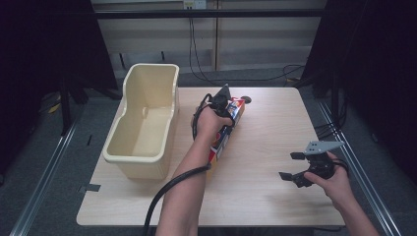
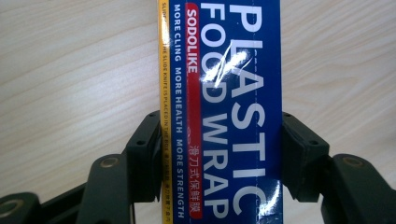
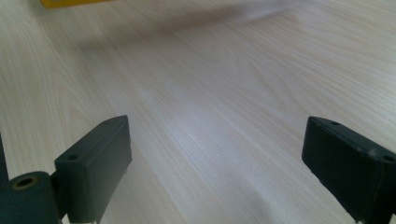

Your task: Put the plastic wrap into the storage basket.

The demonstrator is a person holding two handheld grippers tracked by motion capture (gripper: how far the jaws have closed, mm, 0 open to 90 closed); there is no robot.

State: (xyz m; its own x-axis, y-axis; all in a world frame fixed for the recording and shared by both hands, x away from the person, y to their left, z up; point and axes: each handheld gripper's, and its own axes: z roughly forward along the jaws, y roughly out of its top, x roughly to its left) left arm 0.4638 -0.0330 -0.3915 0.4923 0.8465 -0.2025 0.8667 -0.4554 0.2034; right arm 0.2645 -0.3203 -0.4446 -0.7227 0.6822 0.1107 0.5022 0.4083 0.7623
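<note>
Now you are pinching the long blue plastic-wrap box point(image 2: 224, 116) with your left hand-held gripper point(image 2: 222, 163) mid-worktop point(image 1: 275, 128); right hand-held gripper point(image 1: 292, 169) is idling spread; lifting comes next.

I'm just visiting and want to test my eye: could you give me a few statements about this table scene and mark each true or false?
1. The left gripper has its fingers against both sides of the food wrap box. True.
2. The cream tub holds several boxes. False: nothing can be seen inside it.
3. The right gripper is shut on a spoon. False: it is open, with bare table between its fingers.
4. The tub stands to the left of the box in the high view. True.
5. The box stands upright on end. False: it lies flat.
</note>
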